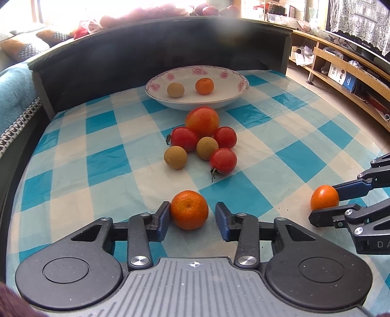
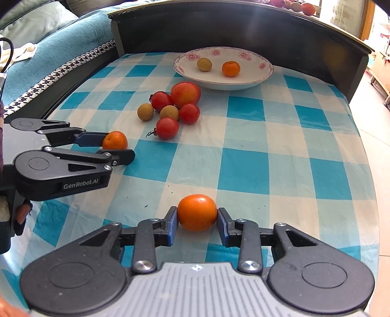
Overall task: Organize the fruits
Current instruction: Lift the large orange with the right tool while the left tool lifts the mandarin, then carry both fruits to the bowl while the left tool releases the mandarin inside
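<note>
I see a blue-and-white checked tablecloth point(image 1: 102, 156) covering the table, backed by a dark curved board point(image 1: 146, 48). To my left lies a teal blanket point(image 2: 61, 48) with a houndstooth trim point(image 2: 61, 73); to my right stands a wooden shelf unit point(image 1: 341, 80), and lace fabric point(image 1: 360, 22) hangs above it.

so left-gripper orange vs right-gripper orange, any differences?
The left gripper has a dimpled mandarin touching only one finger, with a gap at the other. The right gripper has a smoother, glossier orange touched by both fingers. Both fruits are orange, similar in size, and low over the checked cloth.
</note>
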